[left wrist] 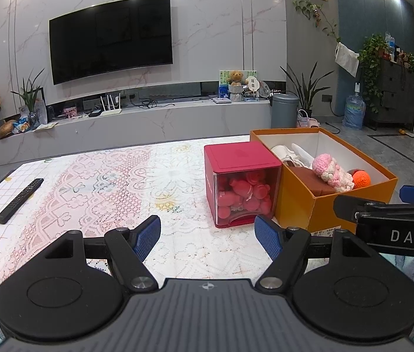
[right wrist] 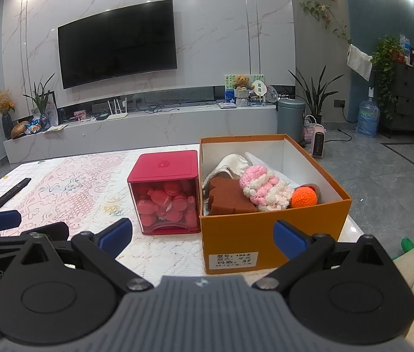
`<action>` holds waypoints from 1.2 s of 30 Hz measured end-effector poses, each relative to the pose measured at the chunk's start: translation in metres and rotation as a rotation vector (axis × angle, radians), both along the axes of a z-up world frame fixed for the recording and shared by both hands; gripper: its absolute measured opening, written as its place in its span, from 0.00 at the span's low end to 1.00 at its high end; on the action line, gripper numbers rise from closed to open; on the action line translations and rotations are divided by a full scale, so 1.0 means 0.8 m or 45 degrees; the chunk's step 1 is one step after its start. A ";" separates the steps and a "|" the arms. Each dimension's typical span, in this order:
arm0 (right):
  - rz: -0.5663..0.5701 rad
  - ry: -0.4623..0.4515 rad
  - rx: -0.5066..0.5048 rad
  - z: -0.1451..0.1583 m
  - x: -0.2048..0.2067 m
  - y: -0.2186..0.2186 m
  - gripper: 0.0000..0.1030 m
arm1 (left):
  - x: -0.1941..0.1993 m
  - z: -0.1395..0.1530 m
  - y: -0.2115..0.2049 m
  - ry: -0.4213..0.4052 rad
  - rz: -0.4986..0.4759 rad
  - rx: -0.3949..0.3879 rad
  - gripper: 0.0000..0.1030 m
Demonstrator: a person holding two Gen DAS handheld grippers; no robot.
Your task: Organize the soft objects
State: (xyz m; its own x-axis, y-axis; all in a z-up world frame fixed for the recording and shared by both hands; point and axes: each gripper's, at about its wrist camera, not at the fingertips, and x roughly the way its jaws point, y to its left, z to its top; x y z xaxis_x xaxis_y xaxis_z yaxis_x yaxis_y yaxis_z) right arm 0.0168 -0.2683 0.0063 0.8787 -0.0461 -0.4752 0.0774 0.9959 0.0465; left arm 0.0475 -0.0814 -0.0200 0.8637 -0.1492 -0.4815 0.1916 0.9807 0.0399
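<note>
Left gripper (left wrist: 207,234): jaws spread wide, holding nothing, hovering over the lace tablecloth (left wrist: 104,182). Right gripper (right wrist: 202,239): likewise spread wide and empty, just short of the near wall of the orange box (right wrist: 265,234).

Ahead of the right gripper, inside the orange box, lie the soft objects: a brown sponge piece (right wrist: 227,198) nearest, a pink-and-white crocheted item (right wrist: 265,189) touching it, an orange crocheted ball (right wrist: 304,198) to the right, and white cloth (right wrist: 227,162) behind. All are apart from both grippers.

A red container (right wrist: 167,193) of pink round pieces stands just left of the box. A remote control (left wrist: 20,196) lies far left. A television (left wrist: 110,38) hangs on the far wall.
</note>
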 end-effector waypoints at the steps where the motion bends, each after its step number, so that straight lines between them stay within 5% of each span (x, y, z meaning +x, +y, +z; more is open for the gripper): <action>1: 0.001 0.001 0.000 -0.001 0.000 0.001 0.97 | 0.000 0.000 0.000 -0.001 0.001 0.000 0.83; 36: 0.020 0.007 0.000 0.000 -0.001 0.002 0.97 | -0.001 0.004 0.004 0.001 0.007 0.006 0.83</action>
State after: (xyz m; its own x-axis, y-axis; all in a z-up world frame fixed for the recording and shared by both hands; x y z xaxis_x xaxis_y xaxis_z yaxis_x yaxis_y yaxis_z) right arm 0.0156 -0.2663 0.0063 0.8768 -0.0326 -0.4798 0.0622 0.9970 0.0459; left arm 0.0464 -0.0781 -0.0172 0.8641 -0.1422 -0.4829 0.1864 0.9814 0.0447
